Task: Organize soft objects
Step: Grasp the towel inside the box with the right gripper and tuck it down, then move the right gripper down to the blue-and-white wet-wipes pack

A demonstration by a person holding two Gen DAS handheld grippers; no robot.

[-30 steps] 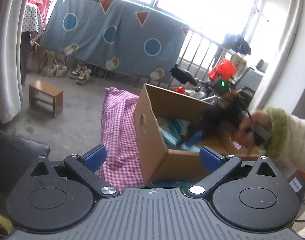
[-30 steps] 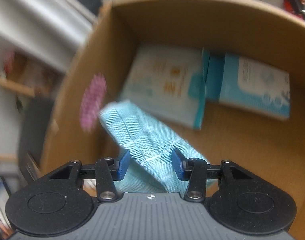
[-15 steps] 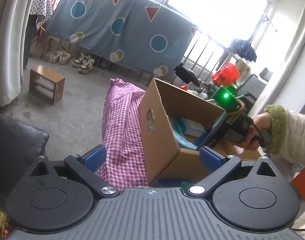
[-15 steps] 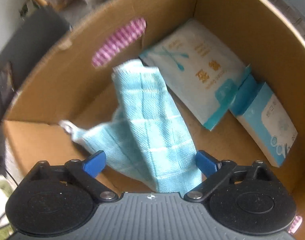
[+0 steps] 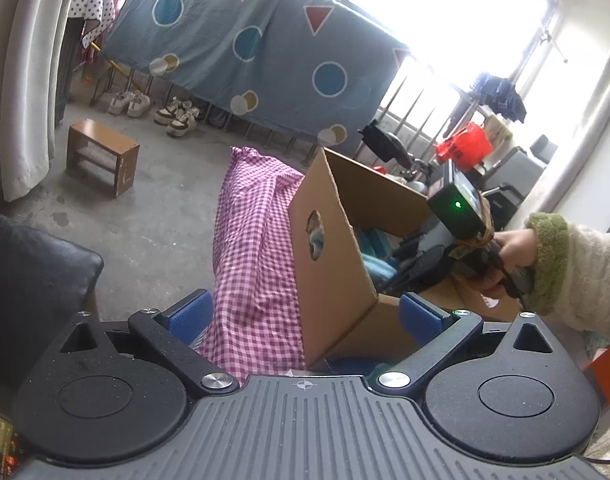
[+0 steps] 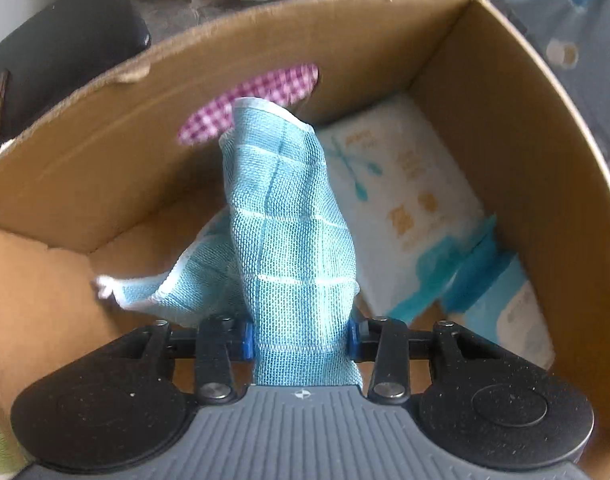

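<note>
Fingers of left gripper (image 5: 303, 314) spread wide, empty, hovering beside cardboard box (image 5: 333, 264) on pink checked cloth (image 5: 253, 240). Right gripper (image 6: 301, 338) now pinching blue towel (image 6: 289, 216) again, inside the box, next to white tissue pack (image 6: 405, 192). Half a second ago: jaws apart, towel loose. Likely repositioning, not finished placing.

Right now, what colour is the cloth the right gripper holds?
Light blue cloth with a white grid of lines, clearest in the right wrist view.
</note>
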